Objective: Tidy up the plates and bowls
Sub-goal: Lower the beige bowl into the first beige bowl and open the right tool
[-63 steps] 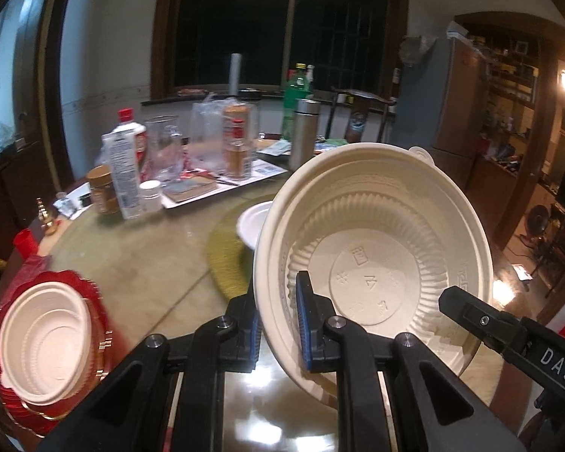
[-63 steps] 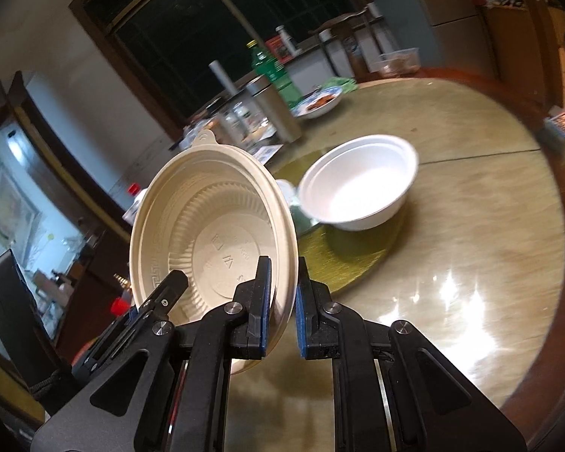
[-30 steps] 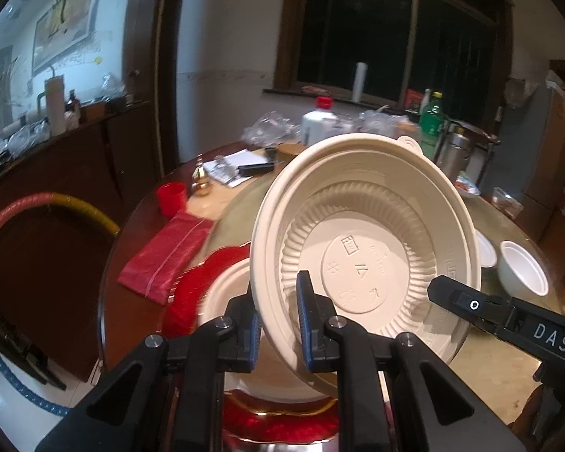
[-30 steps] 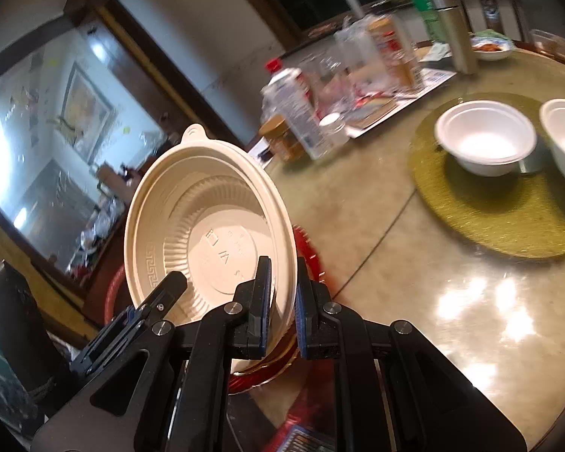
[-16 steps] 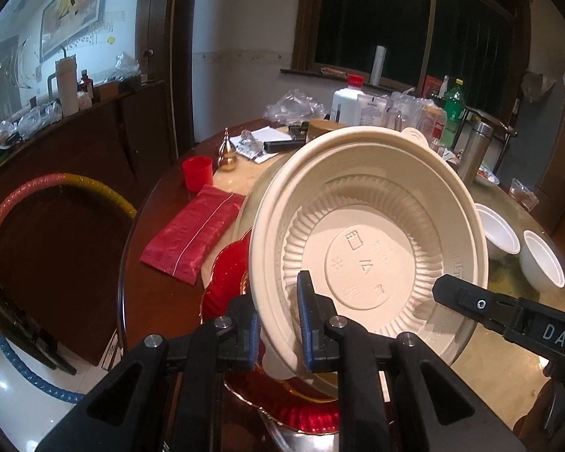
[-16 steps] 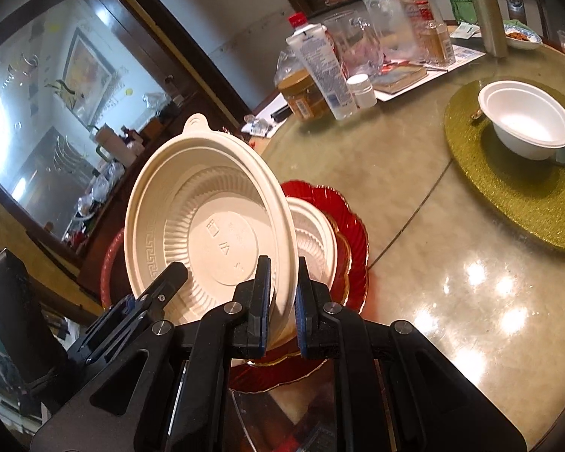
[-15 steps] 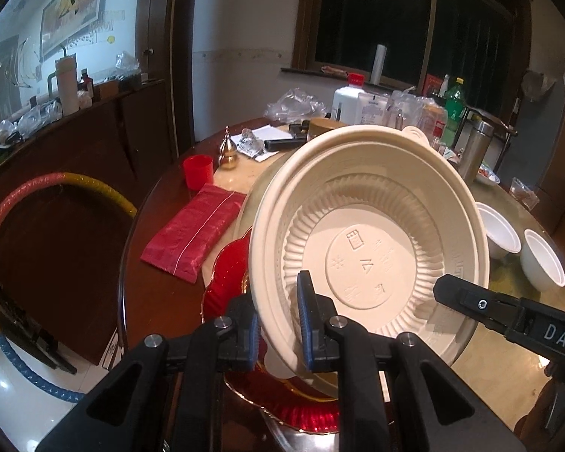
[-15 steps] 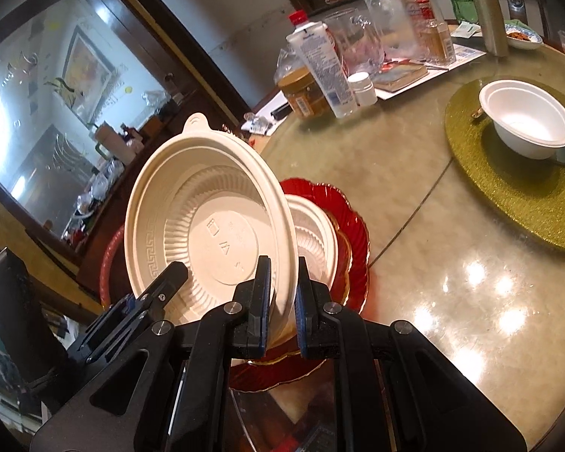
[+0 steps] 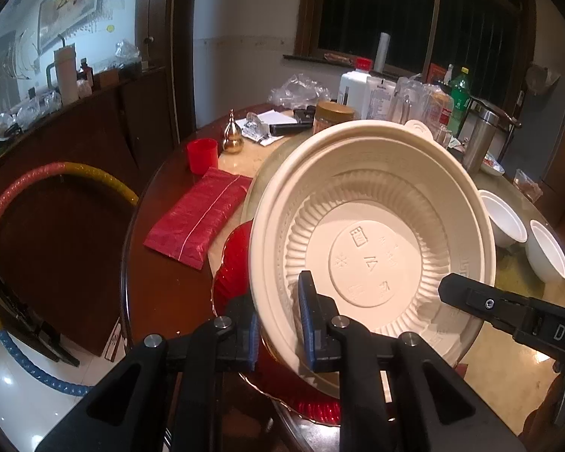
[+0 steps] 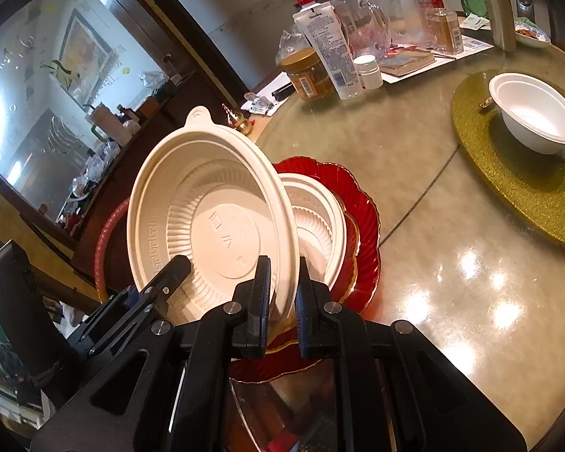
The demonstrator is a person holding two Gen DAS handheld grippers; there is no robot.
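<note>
Setting: round glass-topped dining table in a dim room, dark window behind, clutter of bottles and jars at its far side.
Landmark: red scalloped plate near the table's edge, with a cream bowl resting in it.
Held item: large cream bowl, ribbed inside and with a small tab on its rim, tilted steeply on edge just above the bowl in the red plate.
Left gripper: clamped on the large bowl's rim, one blue-padded finger inside and one outside.
Right gripper: closed on the opposite rim of the same bowl, which it pinches between its pads.
Beyond the red plate: two white bowls; the right wrist view shows one on a gold round mat.
Left of the red plate: folded red cloth, with a red cup and a small brass gourd behind it.
</note>
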